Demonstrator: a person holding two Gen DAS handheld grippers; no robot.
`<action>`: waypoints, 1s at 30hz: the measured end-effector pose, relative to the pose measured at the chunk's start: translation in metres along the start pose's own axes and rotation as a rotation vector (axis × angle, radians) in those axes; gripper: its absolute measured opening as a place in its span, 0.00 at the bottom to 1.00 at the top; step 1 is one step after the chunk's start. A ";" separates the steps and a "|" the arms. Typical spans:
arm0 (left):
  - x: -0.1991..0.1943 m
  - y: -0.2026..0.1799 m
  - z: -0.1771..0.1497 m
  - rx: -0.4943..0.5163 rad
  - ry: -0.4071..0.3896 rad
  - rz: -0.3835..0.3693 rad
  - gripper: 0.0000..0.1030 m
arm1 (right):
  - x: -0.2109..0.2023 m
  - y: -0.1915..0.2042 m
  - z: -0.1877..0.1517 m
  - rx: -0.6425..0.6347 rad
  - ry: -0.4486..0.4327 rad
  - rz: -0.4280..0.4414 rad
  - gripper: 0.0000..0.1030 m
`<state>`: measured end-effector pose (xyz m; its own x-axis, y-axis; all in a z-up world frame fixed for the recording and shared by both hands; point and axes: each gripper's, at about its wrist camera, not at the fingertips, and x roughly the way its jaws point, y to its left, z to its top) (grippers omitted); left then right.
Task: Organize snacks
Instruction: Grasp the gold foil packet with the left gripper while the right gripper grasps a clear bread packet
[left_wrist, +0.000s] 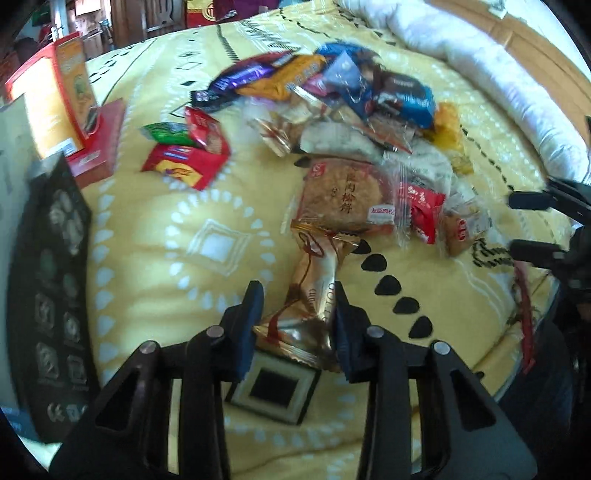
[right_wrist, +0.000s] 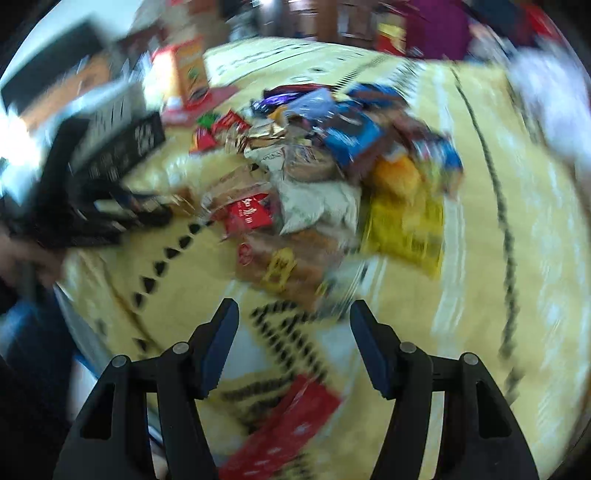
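Left gripper (left_wrist: 297, 325): clamped on the gold wrapper (left_wrist: 314, 295), bottom centre of frame.
Slip risk: glossy film may slide out when lifted.
Right gripper (right_wrist: 293, 343): jaws apart, empty, over the yellow quilt (right_wrist: 498, 258).
Snack pile (right_wrist: 325, 166): frame centre; blurred view risks a mis-aimed grab.

Yellow patterned quilt (left_wrist: 155, 236) — white pillow (left_wrist: 491, 74) behind

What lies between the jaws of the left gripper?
A shiny gold foil snack wrapper, lying on the yellow patterned quilt; the left wrist view shows it.
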<state>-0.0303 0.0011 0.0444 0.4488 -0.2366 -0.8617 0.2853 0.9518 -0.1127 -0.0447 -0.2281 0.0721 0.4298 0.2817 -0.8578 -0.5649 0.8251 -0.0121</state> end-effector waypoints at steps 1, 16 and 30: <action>-0.004 0.002 -0.001 -0.007 -0.002 -0.006 0.35 | 0.007 0.005 0.006 -0.078 0.021 -0.019 0.64; -0.004 0.013 -0.010 -0.050 -0.030 -0.013 0.35 | 0.038 0.006 0.014 -0.117 0.060 -0.006 0.37; -0.005 0.017 -0.024 -0.067 -0.027 -0.017 0.36 | 0.033 0.007 -0.004 0.338 0.042 0.226 0.31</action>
<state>-0.0477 0.0236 0.0354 0.4675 -0.2574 -0.8457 0.2360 0.9583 -0.1612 -0.0375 -0.2148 0.0417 0.2884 0.4600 -0.8398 -0.3758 0.8611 0.3426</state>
